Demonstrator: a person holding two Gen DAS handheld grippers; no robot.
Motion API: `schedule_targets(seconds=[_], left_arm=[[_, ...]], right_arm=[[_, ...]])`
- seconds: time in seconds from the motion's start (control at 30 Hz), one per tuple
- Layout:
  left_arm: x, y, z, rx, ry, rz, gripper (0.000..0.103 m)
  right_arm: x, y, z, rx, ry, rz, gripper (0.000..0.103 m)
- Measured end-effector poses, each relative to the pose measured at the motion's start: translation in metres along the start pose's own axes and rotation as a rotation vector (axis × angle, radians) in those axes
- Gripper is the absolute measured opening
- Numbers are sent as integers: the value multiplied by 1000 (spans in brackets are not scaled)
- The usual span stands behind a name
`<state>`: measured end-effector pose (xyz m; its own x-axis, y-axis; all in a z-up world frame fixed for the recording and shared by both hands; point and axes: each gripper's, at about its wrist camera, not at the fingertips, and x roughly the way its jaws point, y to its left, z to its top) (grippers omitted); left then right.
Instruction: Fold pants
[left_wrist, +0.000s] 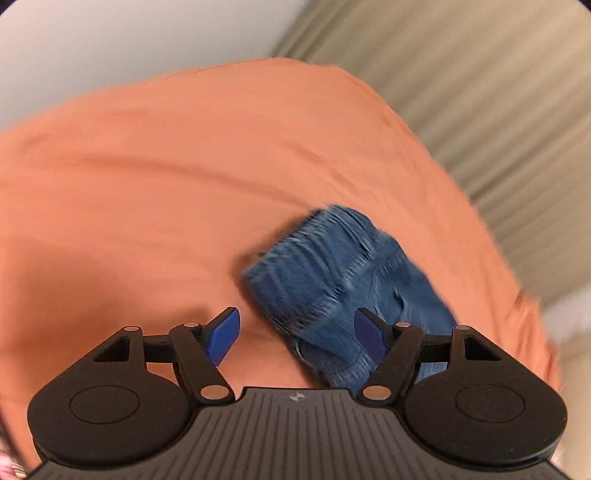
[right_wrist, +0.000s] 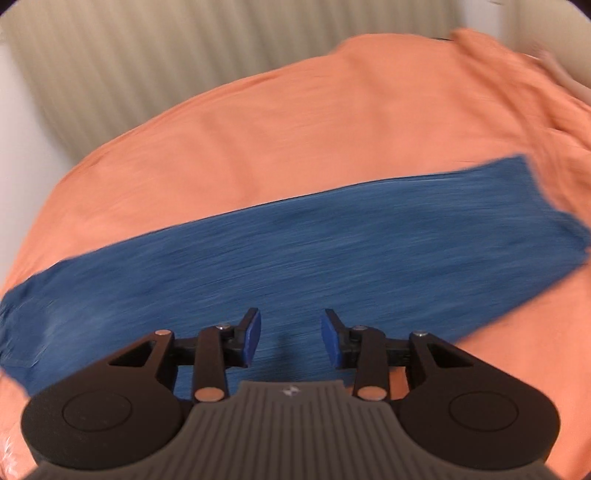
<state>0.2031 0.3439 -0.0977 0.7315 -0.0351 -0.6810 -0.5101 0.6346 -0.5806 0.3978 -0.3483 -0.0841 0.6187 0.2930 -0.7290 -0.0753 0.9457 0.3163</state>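
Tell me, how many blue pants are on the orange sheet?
1. The pants lie stretched flat across the sheet, under the right gripper; the left gripper sees their waist end. More could hide outside view.

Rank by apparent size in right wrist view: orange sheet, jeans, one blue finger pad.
1. orange sheet
2. jeans
3. blue finger pad, smallest even though nearest the camera

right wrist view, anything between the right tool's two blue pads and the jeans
Nothing. In the right wrist view the open right tool frames only the blue jeans, lying flat on the orange sheet; no other item intervenes.
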Motion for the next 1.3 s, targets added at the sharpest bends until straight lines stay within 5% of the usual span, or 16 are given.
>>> schedule_targets(seconds=[0.27,0.63,0.73,0.97,1.03,1.07,1.13,1.3], left_arm=[[52,34,9,-128,-41,-103,80],[102,21,28,-31,25,-63,37],[85,0,26,48,-32,11,21],[-10,-76,31,356,-238,51,6],[-3,-81,37,429,-300,211,1],[9,-76,41,467,-295,255,1],[31,-51,51,387,-187,227,1],[24,-46,34,446,-145,170,3]], right_arm=[[36,112,-38,-133,61,101,36],[73,140,-46,-144,108,28,38],[71,143,-51,-155,104,19,38],[43,152,-52,-216,64,35,38],[36,151,-53,-205,67,64,38],[33,151,-54,-201,72,70,38],[30,151,-58,-196,79,76,38],[23,147,-70,-183,80,92,38]])
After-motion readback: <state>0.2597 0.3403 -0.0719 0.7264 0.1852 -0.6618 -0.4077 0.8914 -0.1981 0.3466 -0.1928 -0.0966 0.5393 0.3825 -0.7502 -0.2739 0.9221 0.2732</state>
